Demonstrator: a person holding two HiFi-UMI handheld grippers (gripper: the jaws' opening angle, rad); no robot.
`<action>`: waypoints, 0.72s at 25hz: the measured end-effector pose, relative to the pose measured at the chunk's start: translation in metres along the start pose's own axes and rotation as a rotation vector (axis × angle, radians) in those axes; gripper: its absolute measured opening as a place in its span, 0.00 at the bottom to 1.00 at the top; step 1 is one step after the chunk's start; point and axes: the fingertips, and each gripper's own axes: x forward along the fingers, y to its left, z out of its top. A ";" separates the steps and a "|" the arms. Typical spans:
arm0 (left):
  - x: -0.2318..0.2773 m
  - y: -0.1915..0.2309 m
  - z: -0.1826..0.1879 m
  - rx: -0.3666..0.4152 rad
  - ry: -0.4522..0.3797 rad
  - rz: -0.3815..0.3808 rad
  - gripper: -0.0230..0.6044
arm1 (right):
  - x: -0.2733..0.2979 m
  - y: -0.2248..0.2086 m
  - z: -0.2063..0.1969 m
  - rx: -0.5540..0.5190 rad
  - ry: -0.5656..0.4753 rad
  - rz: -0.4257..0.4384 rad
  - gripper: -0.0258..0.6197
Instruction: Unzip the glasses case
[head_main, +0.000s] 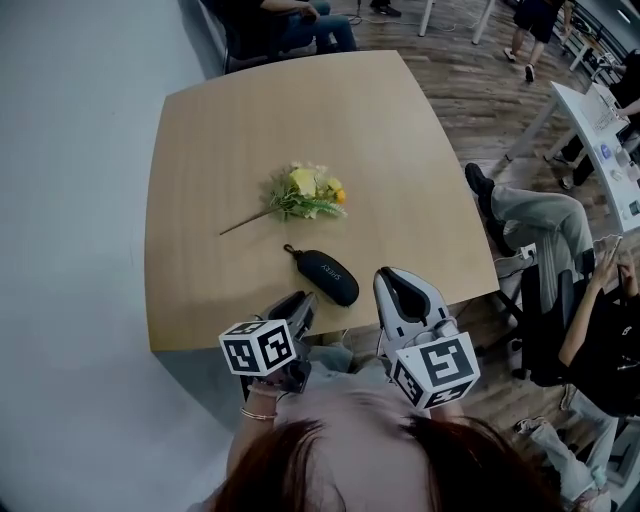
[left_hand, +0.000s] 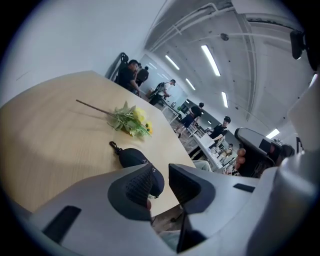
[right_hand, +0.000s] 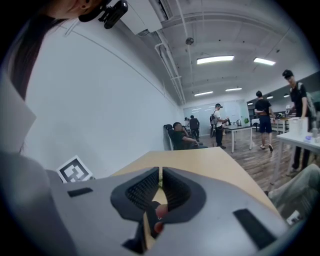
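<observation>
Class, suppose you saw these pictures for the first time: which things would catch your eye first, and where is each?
A yellow flower sprig lies in the middle of the pale wooden table, with a closed black glasses case just nearer the person. At the table's near edge are the left gripper and the right gripper, and neither touches the case.

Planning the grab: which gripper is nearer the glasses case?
Left, probably. The left gripper sits just short of the glasses case, aimed at it; the right gripper hangs beside its right end, pointing past it.
</observation>
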 end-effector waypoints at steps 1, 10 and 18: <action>0.004 0.003 -0.001 -0.005 0.014 -0.005 0.18 | 0.003 0.000 0.001 -0.003 0.000 -0.002 0.07; 0.028 0.020 -0.011 -0.084 0.098 -0.026 0.25 | 0.012 -0.010 0.000 -0.001 0.019 -0.026 0.07; 0.045 0.025 -0.018 -0.185 0.090 0.016 0.29 | 0.016 -0.028 0.003 -0.013 0.032 0.017 0.07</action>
